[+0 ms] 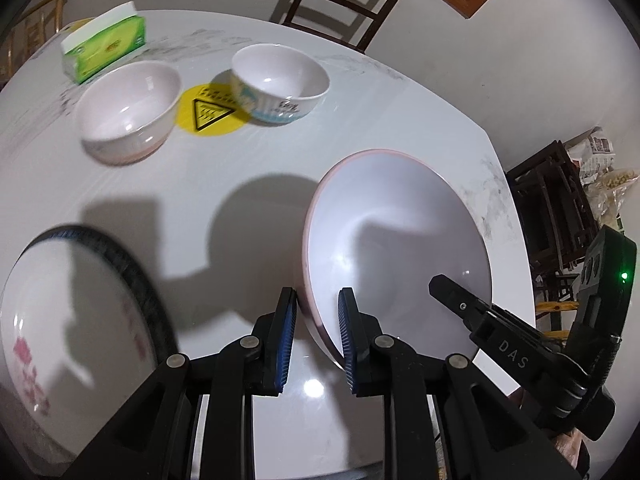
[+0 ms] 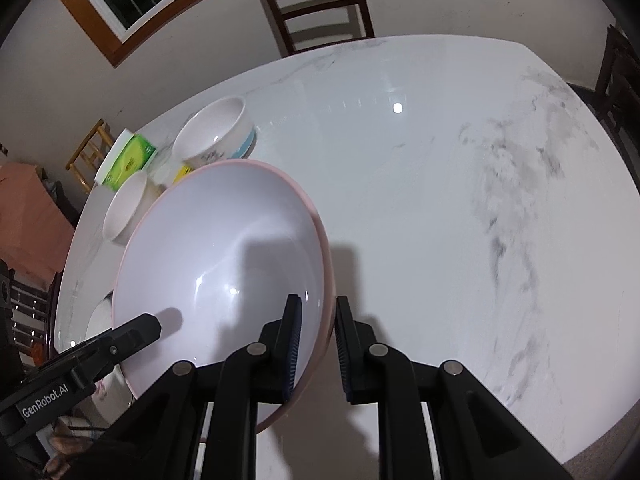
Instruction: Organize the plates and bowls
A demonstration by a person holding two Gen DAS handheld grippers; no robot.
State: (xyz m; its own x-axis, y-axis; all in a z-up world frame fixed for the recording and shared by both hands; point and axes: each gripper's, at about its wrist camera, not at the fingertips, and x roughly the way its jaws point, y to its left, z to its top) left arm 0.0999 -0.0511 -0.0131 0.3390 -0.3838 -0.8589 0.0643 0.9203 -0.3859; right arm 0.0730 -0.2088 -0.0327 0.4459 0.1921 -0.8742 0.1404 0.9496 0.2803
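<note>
A large white bowl with a pink rim (image 1: 400, 240) hangs tilted above the marble table (image 1: 240, 184), casting a round shadow. My left gripper (image 1: 318, 308) is shut on its left rim. My right gripper (image 2: 318, 314) is shut on the opposite rim of the same bowl (image 2: 220, 248). Each gripper shows in the other's view: the right gripper's finger (image 1: 452, 292) and the left gripper's finger (image 2: 140, 330). Farther back stand a small pink bowl (image 1: 128, 112) and a white bowl with blue print (image 1: 280, 80). A black-rimmed plate with pink flowers (image 1: 72, 320) lies at the near left.
A green tissue pack (image 1: 104, 50) and a round yellow sticker (image 1: 210, 114) are by the small bowls. A dark wooden chair (image 1: 340, 0) stands behind the table, and another chair (image 2: 618, 80) at its right side. The table's right half (image 2: 460, 200) is bare marble.
</note>
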